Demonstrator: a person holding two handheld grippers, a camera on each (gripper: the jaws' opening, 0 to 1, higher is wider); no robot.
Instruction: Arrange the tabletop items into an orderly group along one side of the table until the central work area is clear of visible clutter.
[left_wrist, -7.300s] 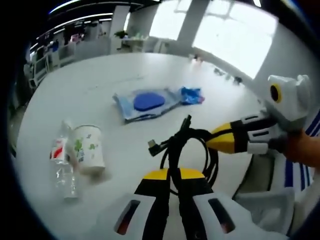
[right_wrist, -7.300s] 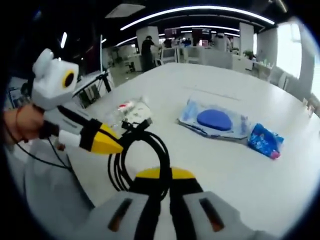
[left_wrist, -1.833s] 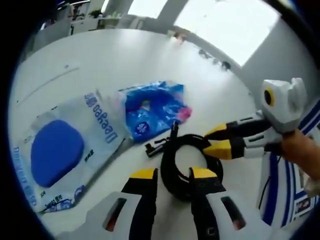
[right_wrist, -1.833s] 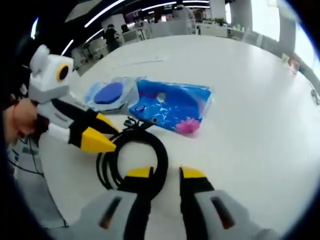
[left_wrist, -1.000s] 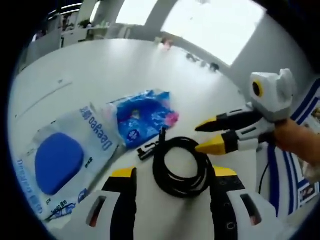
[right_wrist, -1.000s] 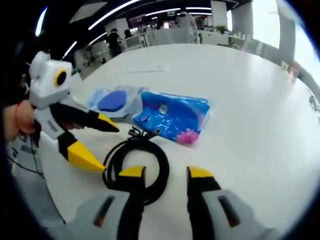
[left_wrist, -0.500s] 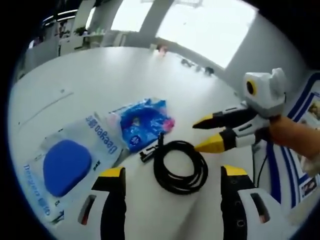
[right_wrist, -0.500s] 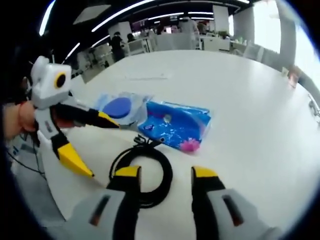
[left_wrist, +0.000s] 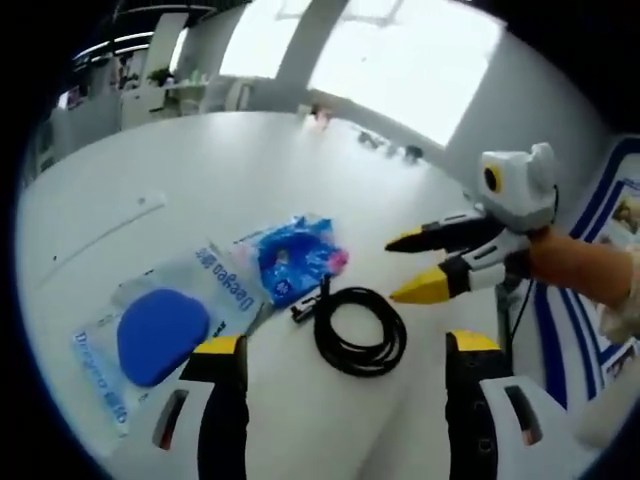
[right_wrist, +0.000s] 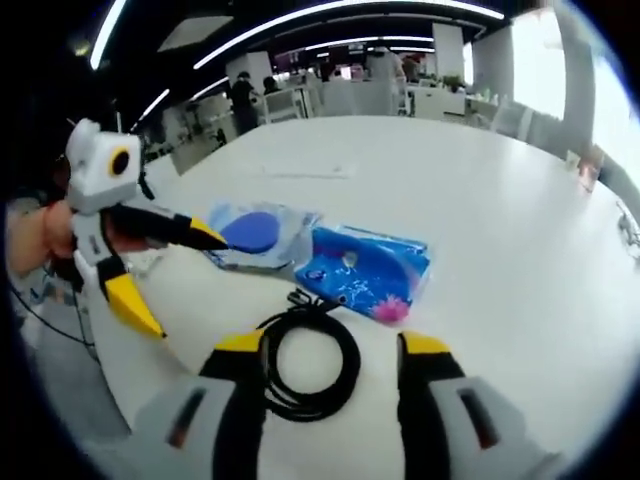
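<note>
L gripper (left_wrist: 343, 350) jaws spread wide, nothing between the tips; the coiled black cable (left_wrist: 358, 327) lies flat on the white bench (left_wrist: 190, 170) just ahead of them, plug ends pointing toward the blue packet (left_wrist: 295, 258). Packet sits touching the cable's plugs on one side and, on the other, butts against the clear pouch w/ a blue oval pad (left_wrist: 160, 335) inside. All 3 items close together in a row near the bench edge.

R gripper (right_wrist: 331, 350) jaws also spread apart, empty; in the right gripper view the cable (right_wrist: 308, 362) lies between and just past the yellow tips, not pinched. Blue packet (right_wrist: 367, 271) beyond it, pouch (right_wrist: 255, 232) beside that.

Each gripper shows in the other's view: R one (left_wrist: 412, 266) held by a hand (left_wrist: 575, 272), jaws parted, off to the cable's side; L one (right_wrist: 170, 268) w/ jaws parted near the pouch. Rest of bench (right_wrist: 480, 190) bare white; office desks far behind.
</note>
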